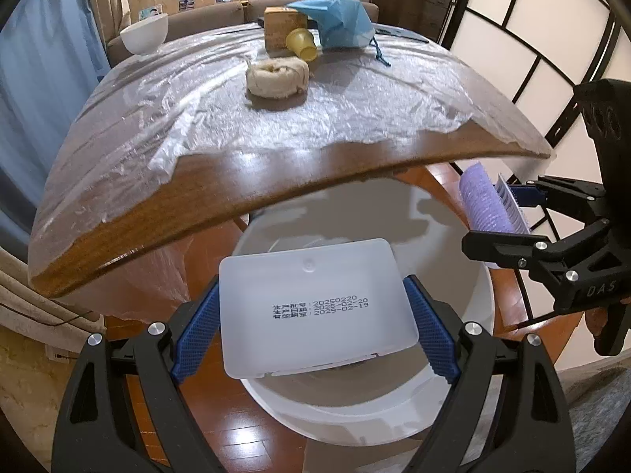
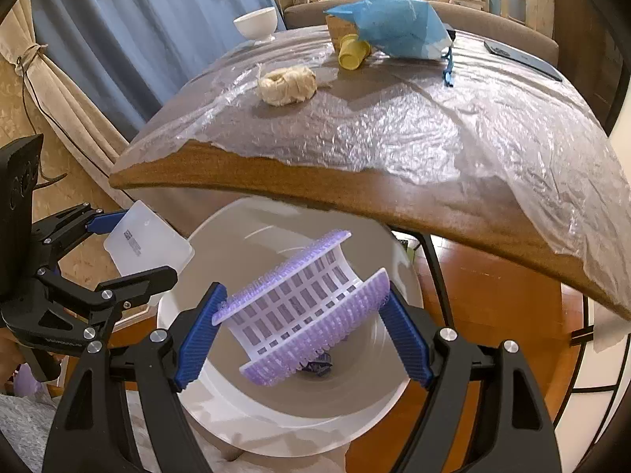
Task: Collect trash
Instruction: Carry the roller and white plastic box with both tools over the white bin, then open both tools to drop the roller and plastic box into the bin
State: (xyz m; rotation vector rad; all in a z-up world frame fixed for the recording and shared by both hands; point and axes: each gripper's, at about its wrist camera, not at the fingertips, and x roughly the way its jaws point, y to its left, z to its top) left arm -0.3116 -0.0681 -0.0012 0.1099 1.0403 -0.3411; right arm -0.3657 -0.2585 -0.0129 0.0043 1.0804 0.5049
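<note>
The left gripper (image 1: 315,323) is clamped on a translucent plastic lid (image 1: 318,307) by its side edges, held directly over the white bin (image 1: 453,362) on the floor; the right gripper (image 2: 303,315) pinches a purple hair roller (image 2: 303,307) across its bristled ends, above the same bin's mouth (image 2: 181,378), where a dark scrap already lies at the bottom; both loads look ready to drop, so the sensible move is to open the jaws cleanly while each piece sits well inside the rim, one hand at a time to avoid a clash; beyond, on the plastic-covered table (image 1: 221,181), a twine ball (image 1: 277,77), yellow cup (image 1: 301,43) and blue bag (image 1: 335,19) still wait.
</note>
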